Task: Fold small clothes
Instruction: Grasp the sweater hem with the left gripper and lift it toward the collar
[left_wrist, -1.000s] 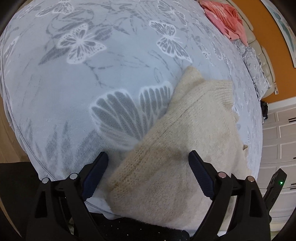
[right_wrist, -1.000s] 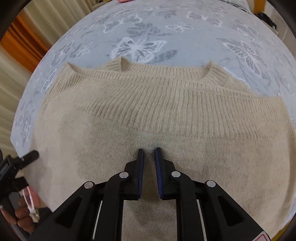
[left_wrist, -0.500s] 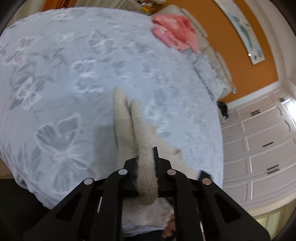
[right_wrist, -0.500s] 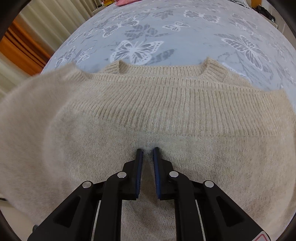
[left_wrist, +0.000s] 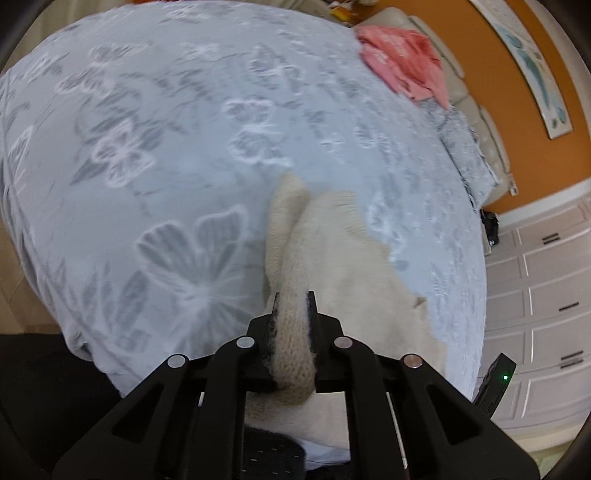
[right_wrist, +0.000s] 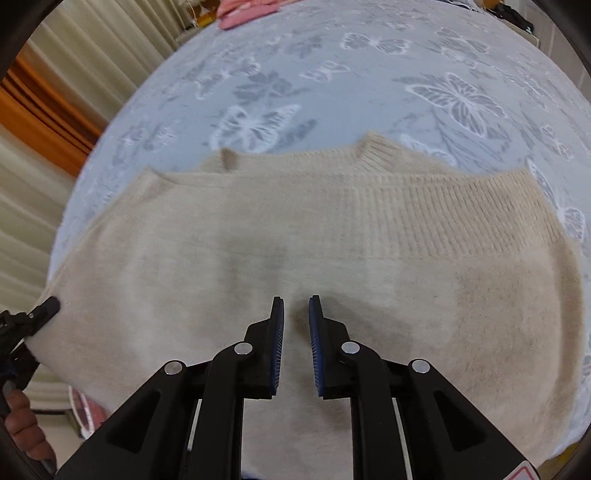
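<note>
A cream, fuzzy knitted sweater (right_wrist: 295, 240) lies spread on a bed covered in a pale blue-grey bedspread printed with butterflies (left_wrist: 166, 147).

At the left, the left gripper (left_wrist: 292, 306) has its jaws clamped on a bunched roll of the sweater's left edge, lifting it off the bed. The knit (left_wrist: 332, 266) sags in a soft ridge from the pinch, so it looks light, floppy and stretchy.

Toward the right, the right gripper (right_wrist: 296, 310) points down at the sweater's middle; its jaws are opening, a narrow gap between them, and I cannot tell whether they catch any fabric.

The ribbed band (right_wrist: 443, 218) would likely give the firmest hold, slipping least.

A pink garment (left_wrist: 402, 62) lies at the bed's far right edge.
</note>
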